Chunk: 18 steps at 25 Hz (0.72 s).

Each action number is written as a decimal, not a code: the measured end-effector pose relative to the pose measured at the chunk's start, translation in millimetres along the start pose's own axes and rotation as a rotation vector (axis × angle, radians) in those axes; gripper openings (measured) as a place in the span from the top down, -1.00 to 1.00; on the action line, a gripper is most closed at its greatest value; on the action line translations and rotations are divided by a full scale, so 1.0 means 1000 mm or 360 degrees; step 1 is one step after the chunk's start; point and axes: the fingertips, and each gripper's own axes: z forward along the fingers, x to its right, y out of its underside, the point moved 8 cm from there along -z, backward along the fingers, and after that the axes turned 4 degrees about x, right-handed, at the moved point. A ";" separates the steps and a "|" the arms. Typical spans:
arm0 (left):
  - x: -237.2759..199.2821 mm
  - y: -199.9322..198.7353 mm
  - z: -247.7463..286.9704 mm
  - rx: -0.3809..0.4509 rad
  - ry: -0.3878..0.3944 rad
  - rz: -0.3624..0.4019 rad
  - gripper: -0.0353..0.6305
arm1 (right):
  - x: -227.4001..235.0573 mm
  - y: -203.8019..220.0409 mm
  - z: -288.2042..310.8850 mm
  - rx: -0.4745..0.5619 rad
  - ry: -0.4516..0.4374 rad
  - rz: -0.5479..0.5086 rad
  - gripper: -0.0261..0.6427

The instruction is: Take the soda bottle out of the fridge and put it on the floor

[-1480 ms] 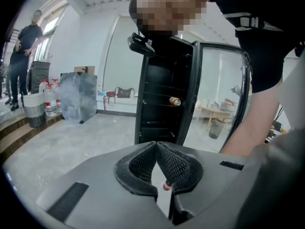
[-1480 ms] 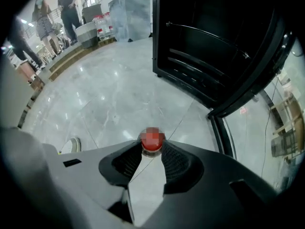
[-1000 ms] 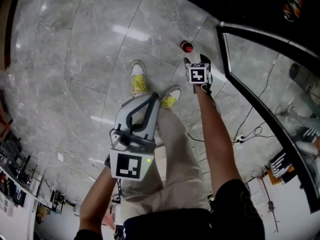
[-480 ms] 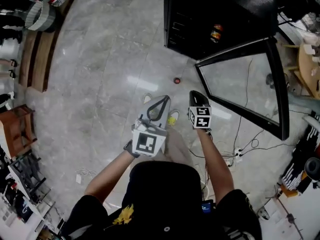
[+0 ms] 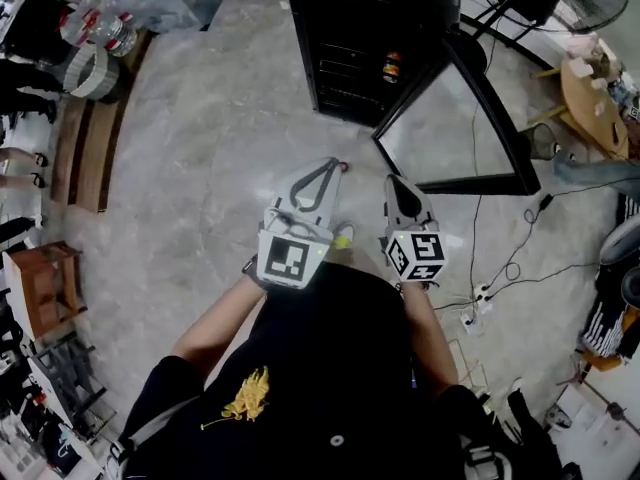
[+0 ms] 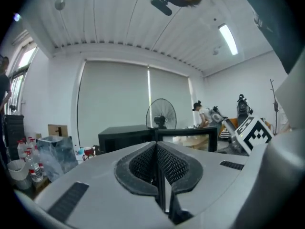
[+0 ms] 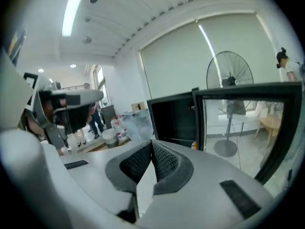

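Marble floor (image 5: 180,188) before the open fridge (image 5: 370,18), on which the soda bottle (image 5: 343,166) is stood, only its red cap shown. It is judged smooth, rounded and easily tipped, best gripped round the body. Left gripper (image 6: 156,147) and right gripper (image 7: 151,147) are pressed together, empty, the right just closed; both are lifted well clear since a second ago.

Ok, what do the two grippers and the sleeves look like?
Both the left gripper and right gripper are light grey shells tapering to a point, with black ribbed pads. Each carries a white cube printed with black square markers. The person wears a black short-sleeved shirt with a yellow print.
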 end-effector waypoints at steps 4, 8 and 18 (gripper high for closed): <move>0.007 -0.015 0.000 0.0073 -0.0059 -0.0122 0.83 | 0.004 -0.045 -0.040 0.0191 0.0035 -0.0021 0.94; 0.012 -0.023 -0.002 0.0071 -0.0072 -0.0095 0.83 | 0.004 -0.069 -0.066 0.0298 0.0072 -0.0100 0.94; 0.026 -0.030 0.001 0.0029 -0.0076 -0.0084 0.83 | 0.017 -0.080 -0.085 0.0339 0.0126 -0.0141 0.94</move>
